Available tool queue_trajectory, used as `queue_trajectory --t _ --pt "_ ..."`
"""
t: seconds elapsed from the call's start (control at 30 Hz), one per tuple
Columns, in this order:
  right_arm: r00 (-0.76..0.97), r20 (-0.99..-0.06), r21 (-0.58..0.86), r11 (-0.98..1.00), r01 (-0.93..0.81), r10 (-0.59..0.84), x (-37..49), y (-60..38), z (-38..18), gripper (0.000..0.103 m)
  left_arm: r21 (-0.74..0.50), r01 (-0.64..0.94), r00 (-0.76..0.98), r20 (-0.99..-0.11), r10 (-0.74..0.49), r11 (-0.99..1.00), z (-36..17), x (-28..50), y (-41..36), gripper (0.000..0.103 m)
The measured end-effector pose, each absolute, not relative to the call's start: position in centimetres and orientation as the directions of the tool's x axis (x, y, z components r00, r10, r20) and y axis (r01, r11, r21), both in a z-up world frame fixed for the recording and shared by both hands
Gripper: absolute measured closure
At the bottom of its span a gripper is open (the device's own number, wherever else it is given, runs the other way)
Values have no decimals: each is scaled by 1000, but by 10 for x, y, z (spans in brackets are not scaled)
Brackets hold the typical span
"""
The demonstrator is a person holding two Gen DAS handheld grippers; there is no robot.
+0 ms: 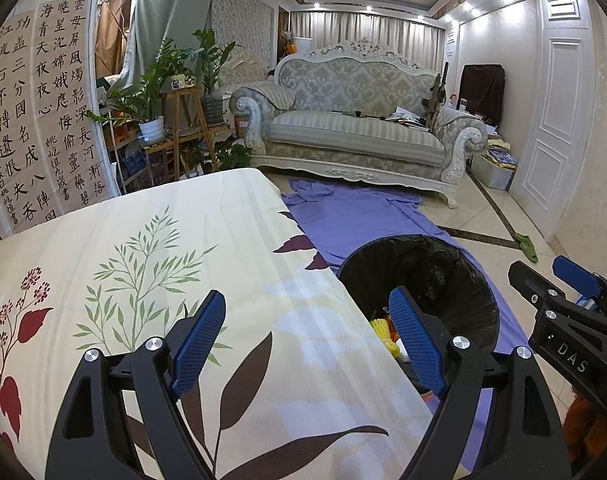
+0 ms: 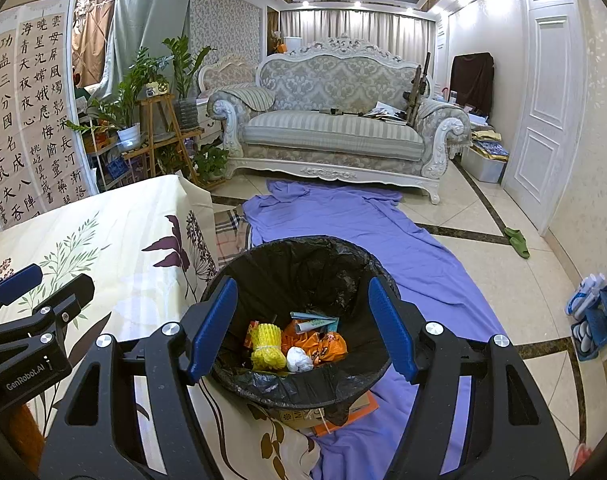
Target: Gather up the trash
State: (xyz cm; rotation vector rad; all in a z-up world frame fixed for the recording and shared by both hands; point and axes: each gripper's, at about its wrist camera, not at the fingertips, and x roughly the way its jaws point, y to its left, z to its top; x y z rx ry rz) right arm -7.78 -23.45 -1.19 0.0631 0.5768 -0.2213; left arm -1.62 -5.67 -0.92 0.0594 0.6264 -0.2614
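Both grippers, left and right, were wide apart and empty. The trash lay in the bin below the right one. The table under the left one looked bare, so the job seemed nearly done.

My right gripper hangs with its jaws apart and nothing between them, over the black trash bin. In the bin I see a yellow net, a white wad and orange wrappers. The bin stands on a purple sheet, beside my flowery table cloth.
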Motion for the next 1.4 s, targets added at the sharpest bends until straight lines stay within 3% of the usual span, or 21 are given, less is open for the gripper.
queue_trajectory --t 1.13,1.4 --pt "813 -551 -5 975 223 -189 -78 -233 -11 36 -19 296 778 -576 -252 955 -14 -22 -70 22" --pt "812 -551 -7 975 223 -190 -78 -232 -10 36 -56 287 780 -566 -267 956 -12 -23 -70 17"
